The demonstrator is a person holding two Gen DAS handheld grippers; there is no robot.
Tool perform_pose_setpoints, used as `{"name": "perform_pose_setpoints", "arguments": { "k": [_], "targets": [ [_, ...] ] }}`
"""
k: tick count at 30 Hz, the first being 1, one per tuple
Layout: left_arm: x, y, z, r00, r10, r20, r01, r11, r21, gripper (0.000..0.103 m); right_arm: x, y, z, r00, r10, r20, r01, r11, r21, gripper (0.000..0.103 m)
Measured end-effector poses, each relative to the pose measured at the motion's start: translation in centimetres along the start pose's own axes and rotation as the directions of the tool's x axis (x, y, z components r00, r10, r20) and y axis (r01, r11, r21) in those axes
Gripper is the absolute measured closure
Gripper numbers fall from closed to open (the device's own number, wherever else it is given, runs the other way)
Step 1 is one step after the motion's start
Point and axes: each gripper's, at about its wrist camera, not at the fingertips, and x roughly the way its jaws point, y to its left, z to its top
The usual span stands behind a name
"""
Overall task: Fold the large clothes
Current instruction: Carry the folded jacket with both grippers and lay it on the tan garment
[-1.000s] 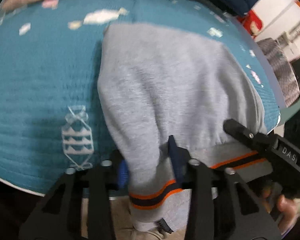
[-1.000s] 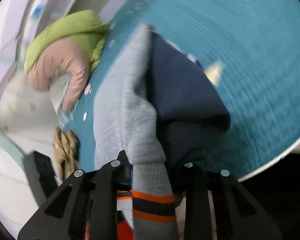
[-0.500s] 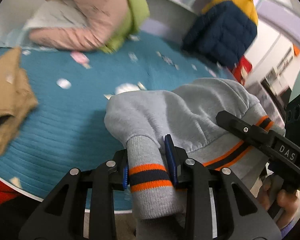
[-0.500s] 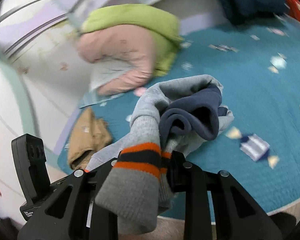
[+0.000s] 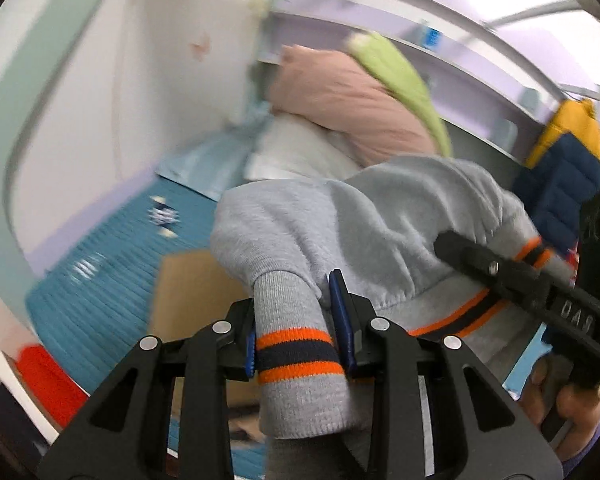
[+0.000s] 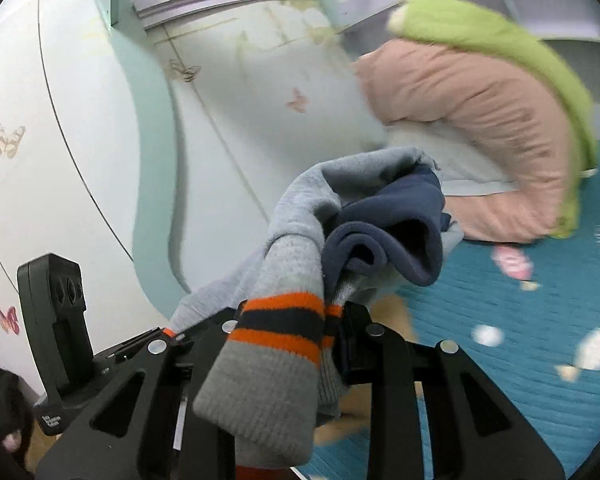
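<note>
In the left wrist view the sweatshirt (image 5: 380, 232) fills the frame's centre, a pillow (image 5: 340, 96) behind it at upper centre, a jacket (image 5: 564, 176) at right, the bedspread (image 5: 100, 280) at lower left.

Up comes the grey sweatshirt (image 5: 380, 232), lifted clear off the teal bedspread (image 5: 100, 292) it lay flat on a second ago (both views now tilt toward the wall), with the pink pillow (image 6: 480, 152) looming closer ahead and the bed dropping low
</note>
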Motion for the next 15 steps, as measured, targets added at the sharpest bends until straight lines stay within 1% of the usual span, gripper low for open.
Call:
{"name": "perform_pose_setpoints", "arguments": {
  "k": [2, 3, 4, 5, 6, 7, 8, 9, 10, 11, 12, 13, 14, 15],
  "targets": [
    [1.7, 3.0, -0.1, 1.000, 0.025, 0.009, -0.025, 1.000, -0.011, 0.074, 3.7, -0.3, -1.2, 1.000, 0.003, -0.024, -0.003, 1.000, -0.004, 0.080],
    [3.5, 5.0, -0.7, 1.000, 0.022, -0.014, -0.022, 0.999, -0.038, 0.074, 5.8, -1.2, -2.3, 0.998, 0.000, -0.057, 0.001, 1.000, 0.024, 0.080],
    [5.4, 6.5, -1.5, 0.998, 0.030, -0.053, -0.033, 0.998, -0.057, 0.073, 7.8, -2.2, -3.7, 0.994, -0.012, -0.110, 0.019, 0.998, 0.060, 0.079],
    [7.5, 8.0, -3.1, 0.994, 0.040, -0.102, -0.048, 0.996, -0.079, 0.073, 9.3, -2.9, -4.7, 0.987, -0.025, -0.156, 0.038, 0.996, 0.084, 0.079],
    [9.1, 9.0, -4.5, 0.988, 0.047, -0.149, -0.062, 0.993, -0.099, 0.073, 11.4, -4.3, -6.6, 0.969, -0.051, -0.242, 0.082, 0.990, 0.118, 0.079],
    [10.6, 9.9, -6.3, 0.979, 0.057, -0.195, -0.081, 0.990, -0.117, 0.072, 12.9, -5.6, -8.5, 0.948, -0.069, -0.310, 0.120, 0.982, 0.147, 0.078],
    [11.8, 10.2, -7.9, 0.974, 0.061, -0.217, -0.089, 0.988, -0.124, 0.071, 13.7, -6.6, -9.8, 0.935, -0.074, -0.348, 0.140, 0.976, 0.168, 0.078],
    [11.9, 10.2, -9.1, 0.975, 0.061, -0.214, -0.086, 0.990, -0.111, 0.068, 14.3, -7.6, -11.0, 0.920, -0.086, -0.381, 0.169, 0.967, 0.190, 0.075],
    [11.8, 10.2, -9.9, 0.977, 0.063, -0.204, -0.085, 0.991, -0.099, 0.067, 14.4, -8.4, -11.9, 0.917, -0.087, -0.390, 0.184, 0.958, 0.218, 0.074],
    [11.5, 10.2, -10.6, 0.980, 0.062, -0.187, -0.083, 0.991, -0.105, 0.066, 14.3, -8.9, -12.4, 0.917, -0.077, -0.391, 0.182, 0.954, 0.240, 0.072],
    [11.5, 10.5, -10.9, 0.982, 0.056, -0.181, -0.079, 0.989, -0.125, 0.062, 14.1, -9.4, -12.8, 0.918, -0.065, -0.391, 0.176, 0.950, 0.256, 0.070],
    [11.5, 10.9, -11.0, 0.983, 0.048, -0.179, -0.076, 0.986, -0.150, 0.060, 13.9, -9.8, -13.0, 0.918, -0.064, -0.391, 0.178, 0.949, 0.262, 0.069],
    [11.3, 11.3, -11.2, 0.983, 0.044, -0.181, -0.078, 0.980, -0.184, 0.055, 13.7, -10.1, -13.0, 0.919, -0.060, -0.390, 0.176, 0.947, 0.269, 0.065],
    [11.2, 11.2, -11.2, 0.982, 0.060, -0.180, -0.094, 0.978, -0.187, 0.045, 13.4, -10.3, -13.0, 0.916, -0.058, -0.396, 0.180, 0.943, 0.280, 0.063]
  ]
}}
